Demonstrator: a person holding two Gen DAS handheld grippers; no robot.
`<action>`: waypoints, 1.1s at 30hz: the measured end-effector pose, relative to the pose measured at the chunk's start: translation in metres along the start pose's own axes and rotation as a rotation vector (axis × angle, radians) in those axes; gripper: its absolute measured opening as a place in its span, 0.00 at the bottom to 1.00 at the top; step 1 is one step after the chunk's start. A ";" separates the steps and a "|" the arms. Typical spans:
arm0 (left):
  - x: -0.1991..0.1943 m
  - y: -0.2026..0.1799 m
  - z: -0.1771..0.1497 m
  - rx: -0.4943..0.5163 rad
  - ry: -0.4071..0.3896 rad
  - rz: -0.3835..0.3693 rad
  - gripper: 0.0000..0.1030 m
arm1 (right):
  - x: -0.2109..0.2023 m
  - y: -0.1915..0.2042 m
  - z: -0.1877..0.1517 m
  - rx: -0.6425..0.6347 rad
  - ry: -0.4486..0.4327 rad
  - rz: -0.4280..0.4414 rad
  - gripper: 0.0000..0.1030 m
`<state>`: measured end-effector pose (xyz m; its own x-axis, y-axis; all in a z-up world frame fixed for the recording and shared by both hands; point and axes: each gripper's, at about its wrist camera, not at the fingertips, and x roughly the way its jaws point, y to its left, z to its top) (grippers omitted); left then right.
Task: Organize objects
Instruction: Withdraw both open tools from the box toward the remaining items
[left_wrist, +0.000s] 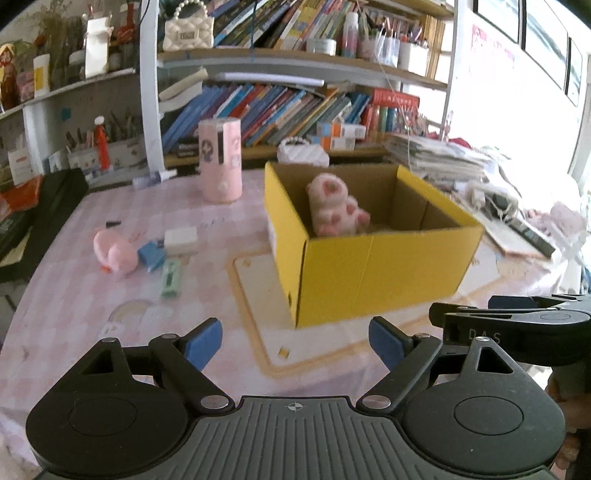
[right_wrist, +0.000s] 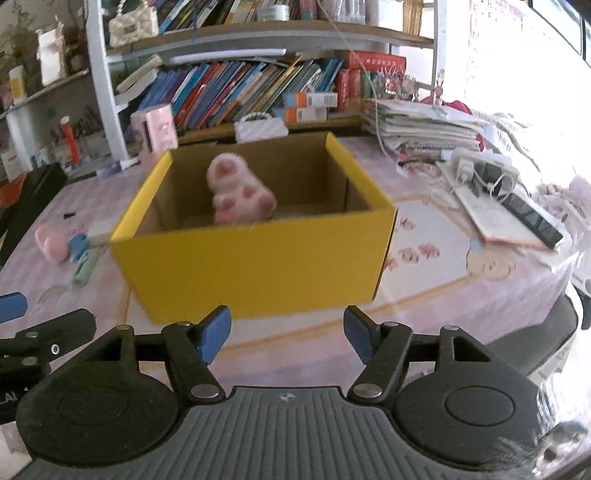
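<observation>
Left gripper (left_wrist: 295, 341): blue-padded fingers (left_wrist: 205, 341) spread wide, nothing between; ribbed grey body, black linkages.
Right gripper (right_wrist: 287, 334): fingers likewise parted, gripping nothing.
Yellow cardboard box (right_wrist: 255, 264): rectangular, open-topped, brown inside; at 12 o'clock of right gripper, 1 o'clock of left, resting on surface.
Fluffy white-and-pink plush toy (left_wrist: 334, 206): lumpy, soft pile, inside box toward far-left corner.
Pink checked cloth-covered surface (left_wrist: 207, 221): smooth, printed.
Small items at 10 o'clock of left gripper: rounded pink plastic toy (left_wrist: 114, 251), blue block (left_wrist: 151, 254), mint-green oblong case (left_wrist: 171, 278), white rectangular eraser-like block (left_wrist: 181, 238).
Tall pink cylinder (left_wrist: 220, 160): upright, at 11 o'clock.
</observation>
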<state>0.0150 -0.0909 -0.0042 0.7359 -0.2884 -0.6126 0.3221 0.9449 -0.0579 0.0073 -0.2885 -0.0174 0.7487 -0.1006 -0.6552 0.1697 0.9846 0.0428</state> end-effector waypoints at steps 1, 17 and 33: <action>-0.003 0.002 -0.004 0.002 0.008 -0.001 0.86 | -0.003 0.004 -0.005 -0.002 0.006 0.004 0.65; -0.044 0.047 -0.054 -0.028 0.084 0.047 0.87 | -0.028 0.063 -0.056 -0.032 0.087 0.073 0.70; -0.077 0.103 -0.065 -0.124 0.042 0.164 0.87 | -0.035 0.134 -0.060 -0.143 0.090 0.202 0.77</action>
<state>-0.0467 0.0385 -0.0141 0.7461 -0.1246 -0.6541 0.1223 0.9913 -0.0493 -0.0344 -0.1445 -0.0336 0.6974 0.1066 -0.7087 -0.0744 0.9943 0.0763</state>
